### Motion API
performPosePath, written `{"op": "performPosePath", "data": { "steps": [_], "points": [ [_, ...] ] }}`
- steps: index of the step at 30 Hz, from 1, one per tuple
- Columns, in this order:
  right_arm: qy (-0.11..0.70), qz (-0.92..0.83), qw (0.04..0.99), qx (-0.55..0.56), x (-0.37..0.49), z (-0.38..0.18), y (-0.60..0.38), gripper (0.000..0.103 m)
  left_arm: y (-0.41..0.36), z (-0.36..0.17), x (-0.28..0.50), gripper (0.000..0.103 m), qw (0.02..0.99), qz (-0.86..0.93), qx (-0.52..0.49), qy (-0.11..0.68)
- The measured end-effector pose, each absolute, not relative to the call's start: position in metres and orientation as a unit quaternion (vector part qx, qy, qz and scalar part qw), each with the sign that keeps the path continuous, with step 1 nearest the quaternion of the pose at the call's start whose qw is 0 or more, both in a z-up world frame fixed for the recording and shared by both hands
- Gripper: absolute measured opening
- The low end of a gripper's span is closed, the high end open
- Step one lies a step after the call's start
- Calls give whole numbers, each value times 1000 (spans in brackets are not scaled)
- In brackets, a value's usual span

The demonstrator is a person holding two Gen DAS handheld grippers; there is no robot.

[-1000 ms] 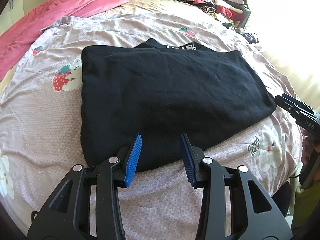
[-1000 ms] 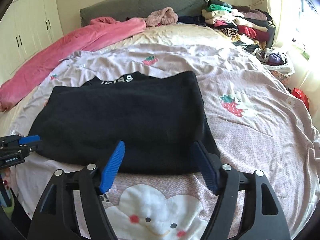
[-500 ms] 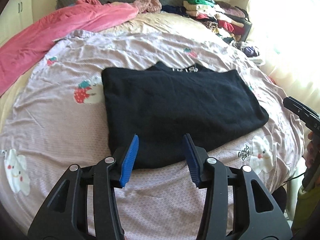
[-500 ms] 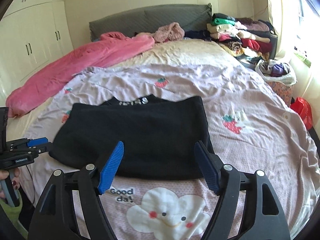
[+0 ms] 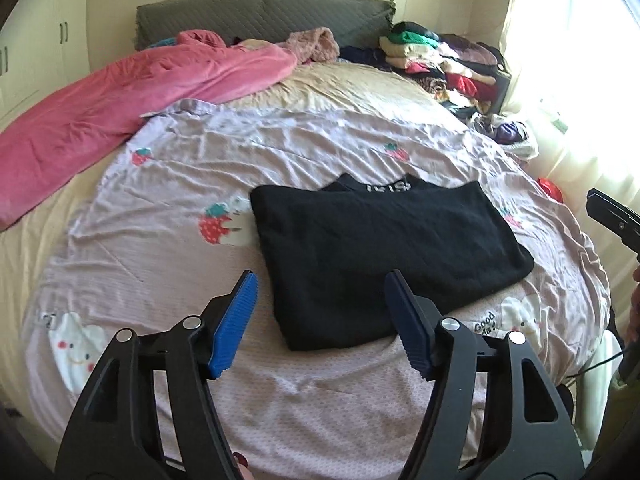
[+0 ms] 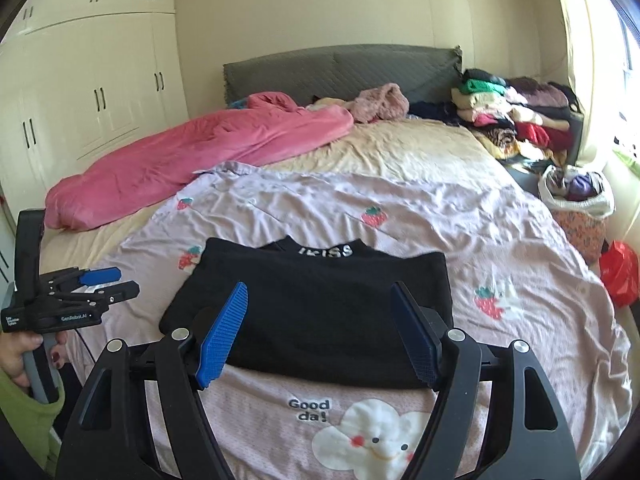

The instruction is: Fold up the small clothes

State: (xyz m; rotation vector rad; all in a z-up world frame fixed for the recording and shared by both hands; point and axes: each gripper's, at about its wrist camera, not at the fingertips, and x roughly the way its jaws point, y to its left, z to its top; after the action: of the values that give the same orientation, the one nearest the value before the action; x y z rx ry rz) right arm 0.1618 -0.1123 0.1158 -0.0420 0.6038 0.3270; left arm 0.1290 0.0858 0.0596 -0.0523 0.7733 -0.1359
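Note:
A black top lies folded into a flat rectangle on the lilac cartoon-print sheet, collar with white letters at the far side. It also shows in the right wrist view. My left gripper is open and empty, held above the near edge of the bed, short of the top. My right gripper is open and empty, raised in front of the top's near edge. The left gripper also shows at the left of the right wrist view.
A pink blanket lies along the bed's left side. A stack of folded clothes sits at the far right by the grey headboard. A basket of clothes and a red bag stand right of the bed. White wardrobes are at left.
Both grippers have pulled back and up from the folded black top, so it looks smaller and farther. The left gripper's jaws have opened wider.

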Motion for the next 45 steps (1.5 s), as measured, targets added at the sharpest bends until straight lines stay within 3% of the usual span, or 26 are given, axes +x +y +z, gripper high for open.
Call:
{"op": "performPosePath", "data": {
  "steps": [9,23,41,42,43,45],
  "points": [
    [281,178,942,-44,165,131,-89,72,114,77,125,85,934,-22,-23,357],
    [307,229,921,-68,184,92,-44,72,140,59,141,93,926,15,-33,376],
    [349,259,895,-104,198,29,4,72,159,30,157,93,915,26,-56,398],
    [351,260,893,-106,198,27,6,76,160,28,158,93,915,24,-58,399],
    [350,259,894,-109,197,24,8,89,161,27,158,93,914,22,-60,400],
    [344,262,894,-116,195,20,11,91,162,23,160,93,913,25,-61,403]
  ]
}}
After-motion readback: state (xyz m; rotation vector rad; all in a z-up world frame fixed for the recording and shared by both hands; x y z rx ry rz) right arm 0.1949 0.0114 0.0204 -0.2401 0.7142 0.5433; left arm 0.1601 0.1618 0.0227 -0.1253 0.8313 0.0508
